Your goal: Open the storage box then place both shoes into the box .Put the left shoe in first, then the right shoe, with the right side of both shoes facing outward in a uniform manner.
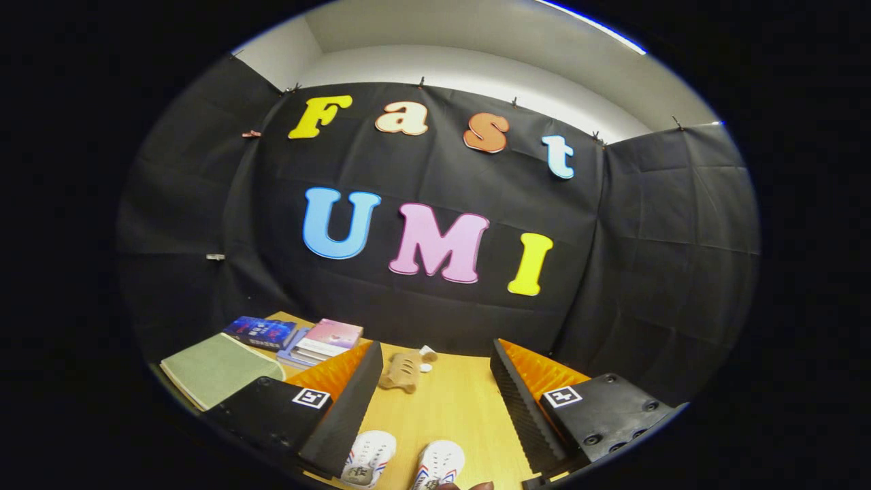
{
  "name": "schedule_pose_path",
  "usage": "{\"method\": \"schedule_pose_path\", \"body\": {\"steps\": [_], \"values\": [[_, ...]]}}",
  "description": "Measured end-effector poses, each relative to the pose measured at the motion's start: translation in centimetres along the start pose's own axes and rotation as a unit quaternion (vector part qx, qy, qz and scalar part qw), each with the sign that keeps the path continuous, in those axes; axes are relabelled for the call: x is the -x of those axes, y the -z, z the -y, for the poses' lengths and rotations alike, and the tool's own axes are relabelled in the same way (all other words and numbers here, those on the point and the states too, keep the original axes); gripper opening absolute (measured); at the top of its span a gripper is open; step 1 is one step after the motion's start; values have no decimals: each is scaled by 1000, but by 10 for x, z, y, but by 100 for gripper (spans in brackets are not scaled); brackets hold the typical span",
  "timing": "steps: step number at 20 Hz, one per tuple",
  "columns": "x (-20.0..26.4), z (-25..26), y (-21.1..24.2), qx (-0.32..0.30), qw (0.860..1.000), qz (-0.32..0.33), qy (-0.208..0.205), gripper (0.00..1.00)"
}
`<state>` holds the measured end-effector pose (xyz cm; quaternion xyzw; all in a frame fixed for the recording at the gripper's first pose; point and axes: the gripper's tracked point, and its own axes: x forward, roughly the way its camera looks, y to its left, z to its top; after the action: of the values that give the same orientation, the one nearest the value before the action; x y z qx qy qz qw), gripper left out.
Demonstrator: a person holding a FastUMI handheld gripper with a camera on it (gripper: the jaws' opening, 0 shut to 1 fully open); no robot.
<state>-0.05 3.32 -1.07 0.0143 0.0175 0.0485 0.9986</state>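
Below, between spread fingers: two white shoes (pixel 401 464) side by side on wooden table (pixel 456 401), toes pointing ahead, laced, striped sides, heels cut off. Gripper (pixel 435 381) wide apart, clamped on nothing; ridged pads on inner faces. Ahead of fingers, small tan plush toy (pixel 403 371) lying on table near black cloth wall. Beyond left finger: stacked books (pixel 299 338), flat green mat (pixel 214 371). Storage box not made out.

Handheld gripper (pixel 435 408) held level above the tabletop, aimed fwd at the far wall. Both fingers (pixel 343 415) spread wide apart, L and R, nothing gripped btwn them. Fingertip of a person's hand (pixel 476 486) at near edge.
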Motion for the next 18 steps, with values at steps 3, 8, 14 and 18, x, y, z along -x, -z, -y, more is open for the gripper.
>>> {"method": "schedule_pose_path", "body": {"steps": [3, 8, 14, 18], "values": [[-4, -18, 7, -20, 999, -14, -39, 97], [-11, -78, 15, -61, 985, -34, -160, 97], [-3, -172, 37, -168, 917, -87, -352, 99], [2, -214, 74, -266, 842, -173, -437, 98]]}}
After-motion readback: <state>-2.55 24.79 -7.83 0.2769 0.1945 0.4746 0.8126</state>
